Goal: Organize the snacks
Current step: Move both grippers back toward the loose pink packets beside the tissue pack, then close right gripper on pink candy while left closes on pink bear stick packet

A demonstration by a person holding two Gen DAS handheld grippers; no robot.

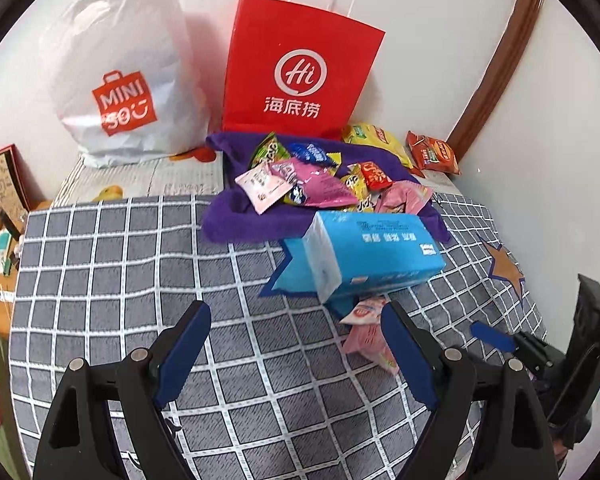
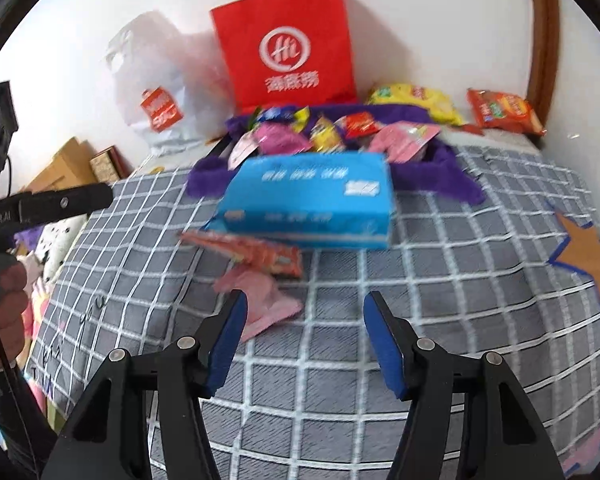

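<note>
Blue tissue box [image 1: 374,250] lies flat on the checked blanket [image 1: 120,264], long axis crosswise to both sets of fingers, just ahead of them, one end angled nearer the left gripper [image 1: 296,340]. Pink snack packet [image 1: 370,334] lies at that gripper's right fingertip, partly hidden. Left jaws wide, nothing between. Right gripper [image 2: 305,316] angled steeply down, jaws parted, empty; pink packet at its left finger. Snack pile on purple cloth [image 1: 236,224] beyond the box.

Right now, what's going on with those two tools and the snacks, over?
Left tool open, empty. Right tool open, empty. Snack packets heaped on purple cloth; pink packet loose in front. Blue tissue pack sits between tools and heap.
</note>
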